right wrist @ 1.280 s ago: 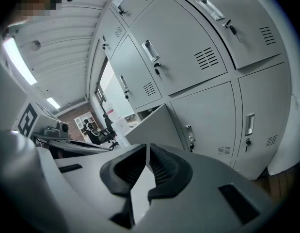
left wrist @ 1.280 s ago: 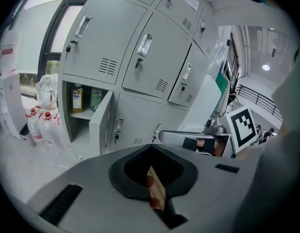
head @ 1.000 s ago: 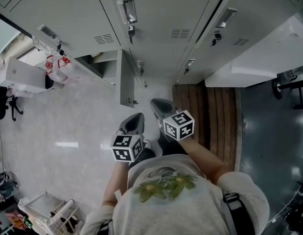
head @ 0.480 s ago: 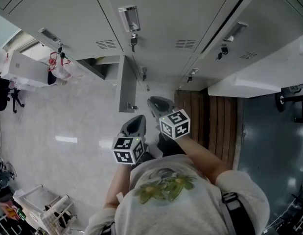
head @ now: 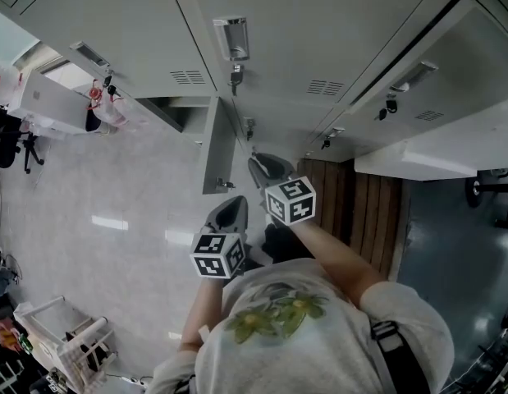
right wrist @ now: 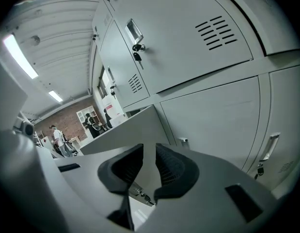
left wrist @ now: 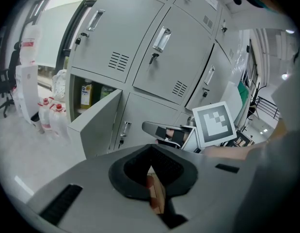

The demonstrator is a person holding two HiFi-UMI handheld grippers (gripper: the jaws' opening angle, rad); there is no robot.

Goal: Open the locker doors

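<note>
**Head view.** Grey locker doors [head: 311,23] fill the upper frame. One open door [head: 218,148] in the lower row stands swung out, edge-on; the others are closed. The left gripper [head: 234,205] and the right gripper [head: 267,164] both point at the lower row. The right one is near the closed door just beside the open one.

**Left gripper view.** The jaw tips of the left gripper [left wrist: 150,149] meet and hold nothing. Wooden boards [left wrist: 157,195] show through the slot behind them. The open door [left wrist: 94,125] lies to the left, with bottles [left wrist: 86,93] on the shelf behind it.

**Right gripper view.** The jaws of the right gripper [right wrist: 150,152] have just been opening and stand a narrow slit apart, with nothing between the pads. The open door [right wrist: 130,127] lies beyond them. An upper door carries a recessed handle [right wrist: 134,31] with a key [right wrist: 136,52] hanging below it.

**Handling.** The doors are probably thin painted steel: stiff, light and smooth, swinging freely on their hinges. The best hold is the recessed handle at the latch edge, hooked with one jaw. A key may need turning first.

**Writing.** None can be read. The bottle labels are too small, and the marker cubes bear only square patterns.
</note>
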